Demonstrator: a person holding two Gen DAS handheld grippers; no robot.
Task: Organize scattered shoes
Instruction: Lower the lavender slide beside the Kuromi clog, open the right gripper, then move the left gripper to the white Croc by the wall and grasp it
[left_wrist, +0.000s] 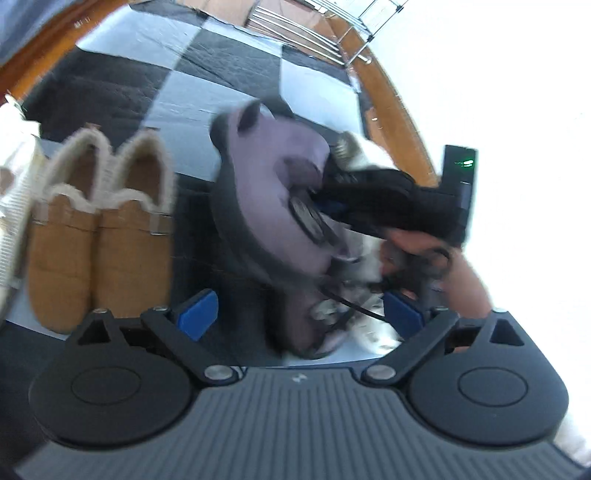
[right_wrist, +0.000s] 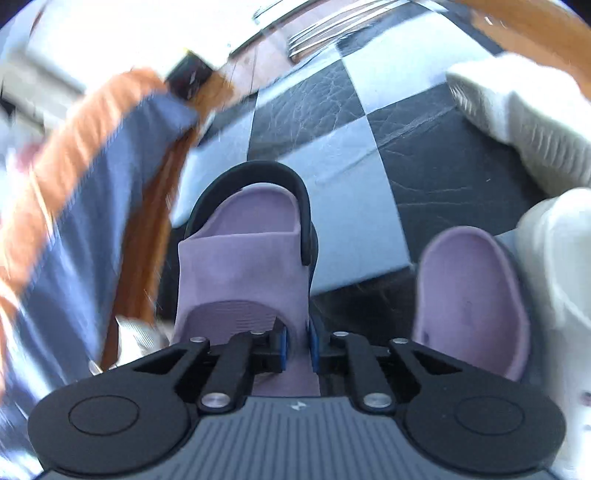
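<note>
A: Right gripper (right_wrist: 297, 349)?
B: Jaws nearly together, pinching the strap of a purple sandal (right_wrist: 243, 258). The sandal hangs tilted above the checkered mat (right_wrist: 332, 122).
A: Its mate?
B: Second purple sandal (right_wrist: 472, 299) lies on the mat just to the right, beside a white shoe (right_wrist: 554, 266).
A: Left gripper (left_wrist: 299, 314)?
B: Spread wide, nothing between the pads. Pair of tan slippers (left_wrist: 99, 236) sits side by side, left in its view.

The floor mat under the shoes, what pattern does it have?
The floor mat is a black-and-white checkerboard, clearest in the right wrist view.
</note>
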